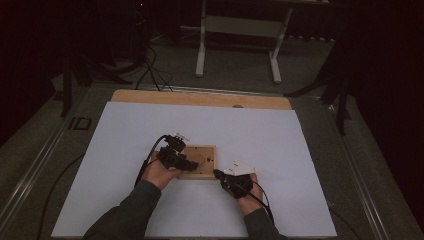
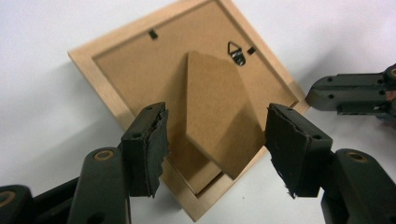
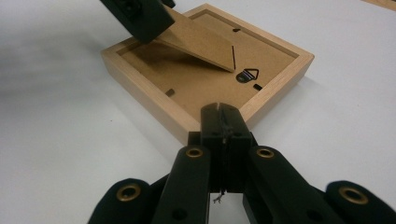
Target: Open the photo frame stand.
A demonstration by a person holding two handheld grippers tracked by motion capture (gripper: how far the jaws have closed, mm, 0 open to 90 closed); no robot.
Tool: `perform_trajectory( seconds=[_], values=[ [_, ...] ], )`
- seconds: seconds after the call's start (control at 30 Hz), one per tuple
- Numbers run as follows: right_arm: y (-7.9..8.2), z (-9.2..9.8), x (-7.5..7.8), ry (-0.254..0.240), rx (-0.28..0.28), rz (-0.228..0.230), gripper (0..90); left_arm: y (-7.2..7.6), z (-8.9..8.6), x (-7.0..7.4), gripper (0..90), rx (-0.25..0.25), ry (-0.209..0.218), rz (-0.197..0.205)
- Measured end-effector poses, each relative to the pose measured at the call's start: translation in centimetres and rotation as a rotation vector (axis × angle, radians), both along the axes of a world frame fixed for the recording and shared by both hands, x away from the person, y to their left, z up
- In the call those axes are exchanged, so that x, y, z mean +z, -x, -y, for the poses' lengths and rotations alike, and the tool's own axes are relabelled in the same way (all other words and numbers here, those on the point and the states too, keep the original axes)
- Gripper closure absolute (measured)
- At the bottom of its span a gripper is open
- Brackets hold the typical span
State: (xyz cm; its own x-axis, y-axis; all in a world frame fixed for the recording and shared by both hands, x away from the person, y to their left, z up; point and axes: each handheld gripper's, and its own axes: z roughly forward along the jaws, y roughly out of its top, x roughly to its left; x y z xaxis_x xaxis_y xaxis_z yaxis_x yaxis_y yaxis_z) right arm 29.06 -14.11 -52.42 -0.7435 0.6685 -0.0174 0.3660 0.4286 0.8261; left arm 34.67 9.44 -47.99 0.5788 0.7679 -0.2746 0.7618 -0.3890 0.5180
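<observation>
Picture frame (image 1: pixel 199 161): small, square, light unfinished wood, lying face down on the white counter (image 1: pixel 125 150) near its middle. Back panel of brown fibreboard sits recessed inside the wooden rim. A fibreboard easel stand (image 2: pixel 219 112), shaped like an elongated pentagon, is hinged on the back panel and lifted off it at an angle; its free end is raised, casting a shadow on the panel below. A small black triangular hanger (image 3: pixel 246 75) is fixed to the back panel near one edge, by the hinge end of the stand. Small black retaining tabs (image 2: pixel 152 33) sit at the panel edges. The frame lies flat, all four sides on the counter.
</observation>
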Motion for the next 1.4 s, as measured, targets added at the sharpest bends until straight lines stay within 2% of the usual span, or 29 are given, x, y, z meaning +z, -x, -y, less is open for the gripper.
perform_trajectory(
  seconds=[0.17, 0.4, 0.6, 0.77, 1.13, 1.4],
  values=[
    [0.0, 0.0, 0.0, 0.001, 0.0, 0.001, 89.4, -0.2, -0.1, -0.5, 41.6, 0.007, 0.029, -0.048],
    [0.0, 0.0, 0.0, 0.001, 0.0, 0.001, 89.4, -0.7, -0.3, -0.5, 47.3, 0.01, 0.109, -0.11],
    [0.0, 0.0, 0.0, 0.002, 0.0, 0.002, 89.3, -1.3, -0.9, -0.5, 54.2, 0.009, 0.151, -0.155],
    [0.0, 0.0, 0.0, 0.002, 0.0, 0.003, 89.2, -1.5, -1.0, -0.6, 55.2, 0.01, 0.162, -0.171],
    [0.1, 0.0, 0.0, 0.009, -0.001, 0.01, 85.7, -1.0, -0.6, -0.5, 55.5, -0.01, 0.116, -0.117],
    [0.2, -0.1, 0.0, 0.011, 0.009, 0.011, 83.0, -0.4, -0.3, -0.2, 55.4, -0.028, 0.081, -0.061]
  ],
)
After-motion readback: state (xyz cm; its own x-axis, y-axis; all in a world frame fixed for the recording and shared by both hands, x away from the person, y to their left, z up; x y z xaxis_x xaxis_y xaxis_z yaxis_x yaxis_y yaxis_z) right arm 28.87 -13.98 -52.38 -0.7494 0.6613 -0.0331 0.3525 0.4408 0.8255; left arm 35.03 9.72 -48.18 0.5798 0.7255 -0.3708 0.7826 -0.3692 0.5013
